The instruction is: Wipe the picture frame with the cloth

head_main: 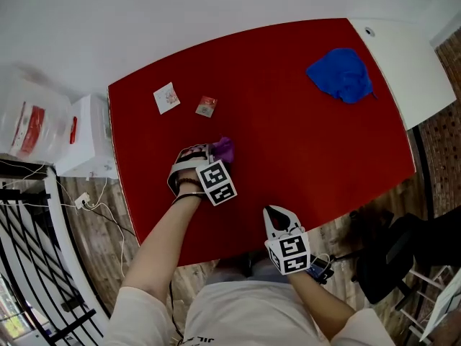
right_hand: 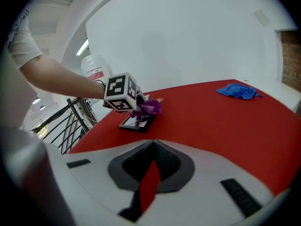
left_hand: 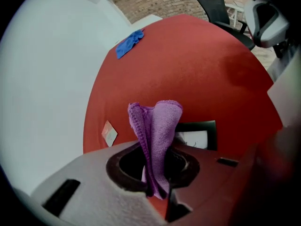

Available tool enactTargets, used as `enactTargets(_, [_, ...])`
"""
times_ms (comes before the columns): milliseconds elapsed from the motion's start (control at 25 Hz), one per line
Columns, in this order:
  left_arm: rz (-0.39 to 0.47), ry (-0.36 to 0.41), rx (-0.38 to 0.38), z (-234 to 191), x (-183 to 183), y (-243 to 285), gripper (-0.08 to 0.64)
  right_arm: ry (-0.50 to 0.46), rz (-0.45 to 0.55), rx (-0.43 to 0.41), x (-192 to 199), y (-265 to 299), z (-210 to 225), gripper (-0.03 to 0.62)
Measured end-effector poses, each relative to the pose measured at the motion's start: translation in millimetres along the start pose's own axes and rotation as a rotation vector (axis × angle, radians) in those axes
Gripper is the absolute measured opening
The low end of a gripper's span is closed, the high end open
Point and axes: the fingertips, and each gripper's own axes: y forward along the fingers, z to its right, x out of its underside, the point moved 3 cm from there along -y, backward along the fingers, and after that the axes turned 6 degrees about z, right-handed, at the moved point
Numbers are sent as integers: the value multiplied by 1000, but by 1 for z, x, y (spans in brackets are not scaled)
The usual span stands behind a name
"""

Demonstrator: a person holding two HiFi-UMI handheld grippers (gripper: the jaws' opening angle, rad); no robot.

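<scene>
Red surface (head_main: 302, 143) fills the head view. Left hand-held gripper (left_hand: 157, 189) clamps the purple cloth (left_hand: 160, 121) just above the picture frame (left_hand: 200, 135), left of centre. Right hand-held gripper (right_hand: 151, 145), lower centre, appears closed and empty.

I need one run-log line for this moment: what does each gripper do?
left gripper: shut on purple microfibre cloth, over black-rimmed picture frame lying flat on red table | right gripper: shut, empty, apart from frame
</scene>
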Motion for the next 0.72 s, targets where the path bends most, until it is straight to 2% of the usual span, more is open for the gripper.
enactTargets(120, [-13,49,-11,9,0,0,60,9,0,10,3,-2,6,4])
enactTargets(240, [-13,154,-34,22,-6,-13,60,12,0,10,4,0,8,5])
enactTargets(320, [6,190,-34,37,-11,-24,60,10,3,1,2,3,5,3])
enactTargets(560, [46,181,-1,96,-10,-51,60,-6,14,-35,-3,11,-7,5])
enactTargets(720, [50,174,-10,105,-8,-55,60,-12,10,-40,-2,9,-11,4])
